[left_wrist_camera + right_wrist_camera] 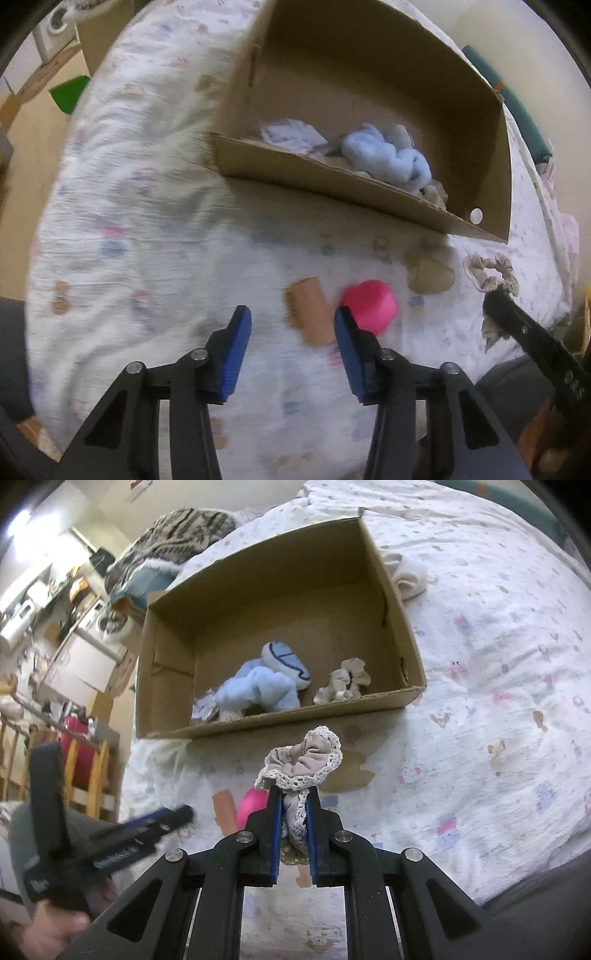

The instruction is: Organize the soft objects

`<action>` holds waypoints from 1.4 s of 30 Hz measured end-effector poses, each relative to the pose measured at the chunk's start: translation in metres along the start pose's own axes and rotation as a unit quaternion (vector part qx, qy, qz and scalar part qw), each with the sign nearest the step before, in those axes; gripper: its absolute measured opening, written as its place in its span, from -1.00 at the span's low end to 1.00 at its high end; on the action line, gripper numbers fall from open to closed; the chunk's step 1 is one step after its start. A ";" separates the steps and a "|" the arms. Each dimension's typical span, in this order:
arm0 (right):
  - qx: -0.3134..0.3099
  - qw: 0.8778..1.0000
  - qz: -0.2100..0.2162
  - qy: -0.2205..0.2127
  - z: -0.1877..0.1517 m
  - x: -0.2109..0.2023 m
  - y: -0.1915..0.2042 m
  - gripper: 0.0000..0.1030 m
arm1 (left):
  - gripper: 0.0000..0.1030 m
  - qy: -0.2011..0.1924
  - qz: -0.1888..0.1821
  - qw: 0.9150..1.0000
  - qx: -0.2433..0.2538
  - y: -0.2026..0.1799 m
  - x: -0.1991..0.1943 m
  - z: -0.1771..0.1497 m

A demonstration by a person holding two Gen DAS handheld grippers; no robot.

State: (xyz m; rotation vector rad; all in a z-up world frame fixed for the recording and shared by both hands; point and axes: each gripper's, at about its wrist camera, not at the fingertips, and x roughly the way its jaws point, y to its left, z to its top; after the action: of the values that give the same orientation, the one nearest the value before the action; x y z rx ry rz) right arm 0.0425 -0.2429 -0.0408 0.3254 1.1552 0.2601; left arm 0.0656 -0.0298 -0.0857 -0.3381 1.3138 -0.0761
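My right gripper is shut on a beige lace-trimmed scrunchie and holds it above the bed, in front of the cardboard box. The scrunchie and the right gripper also show in the left wrist view. My left gripper is open and empty, low over the bedsheet, just short of a tan sponge block and a pink soft ball. The box holds a light blue plush toy, a beige scrunchie and a patterned cloth.
A tan heart-shaped piece lies on the sheet near the box. A white folded cloth lies right of the box. A striped blanket is heaped at the far bed end. A wooden rail stands left of the bed.
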 end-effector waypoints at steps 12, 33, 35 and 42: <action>0.038 0.998 0.039 0.015 0.001 0.008 -0.013 -0.74 | -0.65 0.033 0.054 0.998 0.015 -0.018 0.049 0.002; 0.015 1.000 0.019 0.015 -0.003 0.013 -0.003 -0.74 | -0.89 -0.037 0.063 0.996 0.041 0.031 -0.046 0.018; 0.008 1.000 0.016 0.012 -0.003 0.012 0.000 -0.74 | -0.89 -0.043 0.065 0.996 0.047 0.034 -0.052 0.014; -0.011 0.999 0.026 -0.022 -0.002 -0.005 0.007 -0.74 | -0.89 -0.083 0.055 0.993 0.066 0.027 -0.082 0.015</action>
State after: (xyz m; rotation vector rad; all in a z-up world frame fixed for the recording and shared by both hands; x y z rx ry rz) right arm 0.0383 -0.2376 -0.0344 0.3400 1.1013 0.3100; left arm 0.0553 0.0186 -0.0140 -0.1568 1.1542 -0.0410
